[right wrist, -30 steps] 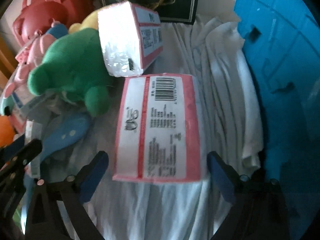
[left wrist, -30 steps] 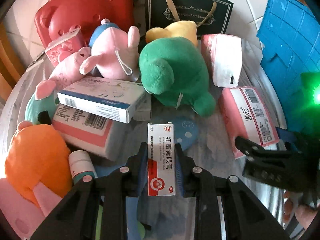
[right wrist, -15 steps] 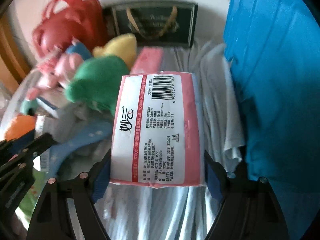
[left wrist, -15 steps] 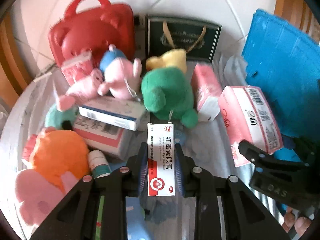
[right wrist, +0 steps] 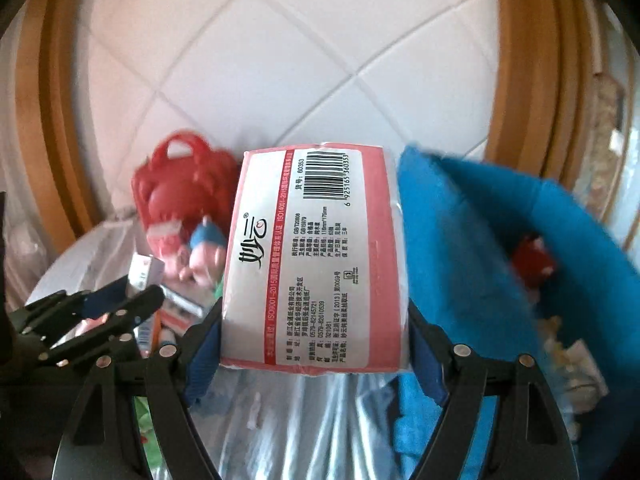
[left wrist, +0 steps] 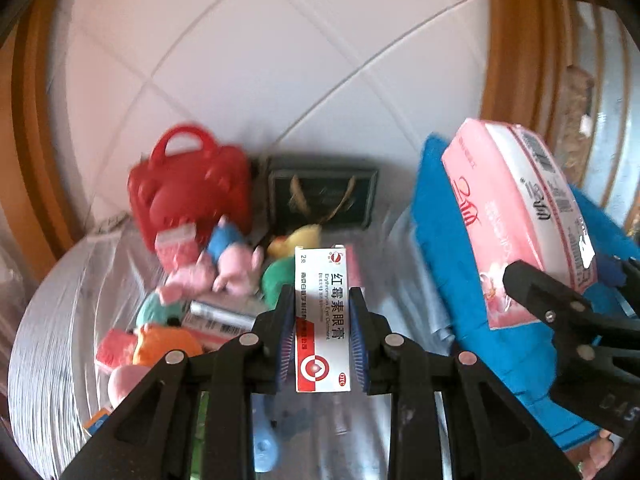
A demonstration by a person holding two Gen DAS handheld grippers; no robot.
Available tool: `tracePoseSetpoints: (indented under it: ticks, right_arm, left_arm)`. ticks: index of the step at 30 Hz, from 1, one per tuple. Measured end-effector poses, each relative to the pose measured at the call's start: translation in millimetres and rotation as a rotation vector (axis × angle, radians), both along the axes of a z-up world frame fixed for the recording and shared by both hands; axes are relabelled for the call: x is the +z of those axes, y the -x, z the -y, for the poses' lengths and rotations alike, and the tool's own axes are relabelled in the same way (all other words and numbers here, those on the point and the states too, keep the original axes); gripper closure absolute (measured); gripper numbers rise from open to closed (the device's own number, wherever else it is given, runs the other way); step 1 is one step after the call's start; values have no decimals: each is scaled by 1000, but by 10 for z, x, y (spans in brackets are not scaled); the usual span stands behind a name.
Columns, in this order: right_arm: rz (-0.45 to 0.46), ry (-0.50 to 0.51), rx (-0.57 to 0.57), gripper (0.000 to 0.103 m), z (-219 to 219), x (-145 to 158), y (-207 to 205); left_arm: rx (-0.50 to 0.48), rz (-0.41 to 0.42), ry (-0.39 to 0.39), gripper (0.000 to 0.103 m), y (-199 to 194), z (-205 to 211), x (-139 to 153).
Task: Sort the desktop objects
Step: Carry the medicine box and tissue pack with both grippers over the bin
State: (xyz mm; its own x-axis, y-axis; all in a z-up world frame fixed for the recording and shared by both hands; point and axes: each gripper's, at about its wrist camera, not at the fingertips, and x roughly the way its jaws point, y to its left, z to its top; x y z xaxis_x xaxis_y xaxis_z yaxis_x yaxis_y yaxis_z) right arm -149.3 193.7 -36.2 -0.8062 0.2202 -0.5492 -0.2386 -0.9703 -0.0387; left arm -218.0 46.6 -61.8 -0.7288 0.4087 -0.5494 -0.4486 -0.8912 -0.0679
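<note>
Two things are off the table at once. My right gripper [right wrist: 314, 344] has just closed its jaws onto the pink tissue pack [right wrist: 316, 256], gripped across its wide sides, and my left gripper [left wrist: 322, 340] is pinched narrow on the small ointment box [left wrist: 323, 320], which stands upright between the pads. I judge this as the carry, so I'd keep both level and squeeze the soft pack gently. The blue bin [right wrist: 500, 240] on the right holds something red and some pale bits, too blurred to name. The red case [left wrist: 188, 188] and dark gift bag [left wrist: 324, 196] stand closed at the back.
</note>
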Motion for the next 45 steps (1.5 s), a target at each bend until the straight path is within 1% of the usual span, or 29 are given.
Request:
tracePoseSetpoints:
  ticks: [5, 9, 11, 15, 19, 22, 26, 29, 33, 35, 37, 40, 43, 45]
  right_arm:
    - [-93, -4, -42, 22, -295, 371, -472]
    - [-124, -31, -117, 22, -701, 571, -787]
    - [-127, -37, -155, 22, -954, 600, -952]
    - [-90, -52, -236, 22, -1549, 547, -1229]
    - [-38, -47, -284, 22, -2143, 397, -1454]
    - [-7, -44, -281, 22, -2490, 326, -1617]
    - [21, -29, -262, 22, -2807, 215, -1710]
    - [47, -31, -258, 21, -2994, 123, -1747]
    - [72, -26, -245, 21, -3182, 45, -1774]
    - [64, -32, -224, 21, -3180, 53, -1782]
    - [81, -62, -237, 21, -3173, 41, -1762]
    - [76, -76, -234, 21, -3220, 31, -1772]
    - [77, -85, -218, 21, -3206, 26, -1759]
    - [79, -93, -220, 21, -3206, 24, -1752]
  left_arm:
    - [-49, -60, -40, 78, -333, -315, 356]
    - [-99, -114, -55, 78, -652, -716, 574]
    - [-126, -125, -60, 78, -789, -959, 644]
    - [-183, -106, -68, 78, -1074, -1549, 733]
    - [-210, -102, -53, 78, -1329, -2078, 757]
    - [-209, -108, -21, 78, -1506, -2458, 734]
    - [-206, -67, 29, 78, -1597, -2897, 612]
    - [-201, -52, 70, 78, -1656, -3088, 541]
    - [-191, -41, 99, 78, -1720, -3253, 496]
    - [-183, -36, 114, 78, -1724, -3299, 465]
    - [-180, -29, 121, 78, -1735, -3324, 445]
    - [-162, -27, 135, 78, -1727, -3343, 412]
    - [-146, -15, 134, 78, -1709, -3339, 396]
    - [-129, -22, 139, 78, -1715, -3346, 407]
